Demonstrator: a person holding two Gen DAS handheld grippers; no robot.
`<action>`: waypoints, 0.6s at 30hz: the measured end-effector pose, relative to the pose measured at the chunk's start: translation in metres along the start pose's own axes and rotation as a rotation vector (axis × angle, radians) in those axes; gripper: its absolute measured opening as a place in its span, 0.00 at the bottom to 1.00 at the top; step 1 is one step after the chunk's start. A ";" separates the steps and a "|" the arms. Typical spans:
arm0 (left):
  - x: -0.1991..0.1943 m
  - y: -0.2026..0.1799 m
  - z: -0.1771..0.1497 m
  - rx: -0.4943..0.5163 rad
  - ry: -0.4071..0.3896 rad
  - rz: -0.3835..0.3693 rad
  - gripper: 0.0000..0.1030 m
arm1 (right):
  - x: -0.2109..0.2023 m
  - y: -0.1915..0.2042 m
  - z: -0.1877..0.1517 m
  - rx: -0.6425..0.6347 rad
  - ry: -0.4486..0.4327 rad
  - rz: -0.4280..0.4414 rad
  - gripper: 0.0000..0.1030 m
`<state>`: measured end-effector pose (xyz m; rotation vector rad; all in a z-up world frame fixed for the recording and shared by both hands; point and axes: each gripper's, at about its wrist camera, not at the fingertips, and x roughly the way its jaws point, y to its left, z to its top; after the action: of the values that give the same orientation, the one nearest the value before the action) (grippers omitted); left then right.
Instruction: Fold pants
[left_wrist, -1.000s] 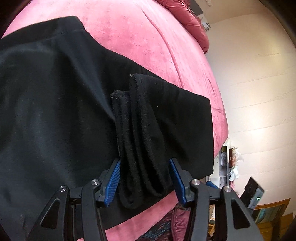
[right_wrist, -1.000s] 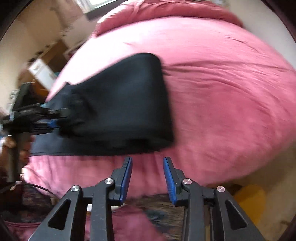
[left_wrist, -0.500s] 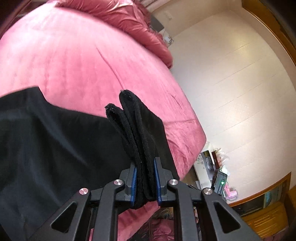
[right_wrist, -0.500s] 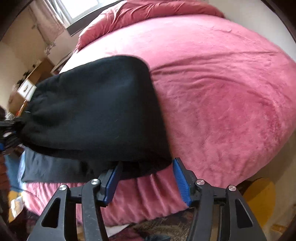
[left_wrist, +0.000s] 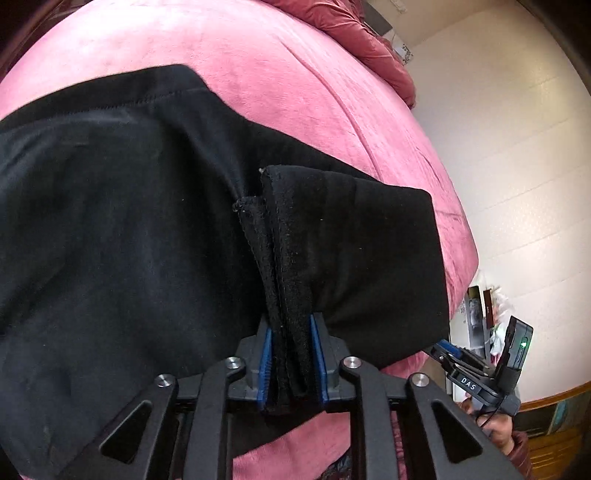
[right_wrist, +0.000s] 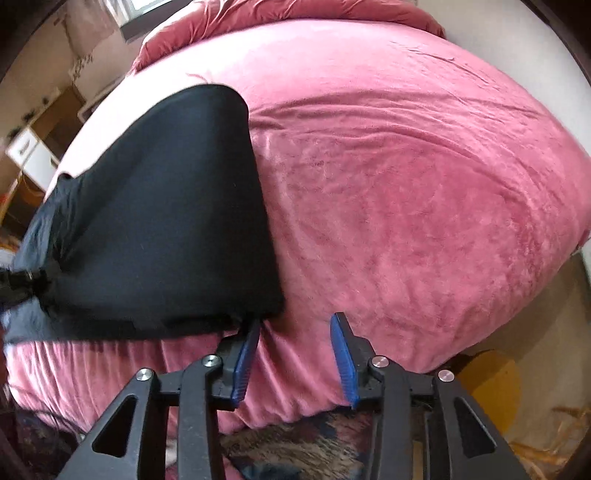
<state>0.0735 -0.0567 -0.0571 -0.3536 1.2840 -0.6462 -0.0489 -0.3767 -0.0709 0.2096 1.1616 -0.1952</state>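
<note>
Black pants (left_wrist: 129, 240) lie folded on a pink bed (left_wrist: 295, 74). My left gripper (left_wrist: 291, 354) is shut on the stacked leg hems (left_wrist: 280, 258), its blue pads pressing them from both sides; the jaws are easing open. In the right wrist view the pants (right_wrist: 166, 221) lie left of centre, their folded edge facing right. My right gripper (right_wrist: 295, 332) stands open at the bed's front edge and its jaws are closing. Its left fingertip (right_wrist: 253, 328) sits just under the pants' near right corner. Only pink bedspread (right_wrist: 406, 184) shows between its pads.
Red bedding (left_wrist: 351, 29) is bunched at the head of the bed. A yellow stool (right_wrist: 491, 380) and a patterned rug (right_wrist: 295, 450) lie below the bed's front edge. Wooden furniture (right_wrist: 40, 147) stands at far left, a pale wall (left_wrist: 498, 147) beyond the bed.
The left gripper went from open around the hems to shut on them, lifted them, then lowered them again. The right gripper came down to the pants' near corner.
</note>
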 end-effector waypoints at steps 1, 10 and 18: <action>-0.004 -0.002 -0.001 0.008 -0.004 0.005 0.20 | -0.005 -0.002 -0.001 -0.020 0.012 0.001 0.39; -0.022 -0.038 0.004 0.144 -0.154 0.219 0.30 | -0.060 0.017 0.030 -0.123 -0.113 0.099 0.40; 0.006 -0.058 0.005 0.263 -0.152 0.371 0.31 | -0.021 0.096 0.084 -0.211 -0.153 0.168 0.50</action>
<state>0.0647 -0.1055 -0.0263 0.0533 1.0661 -0.4536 0.0420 -0.3049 -0.0130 0.1033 0.9993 0.0593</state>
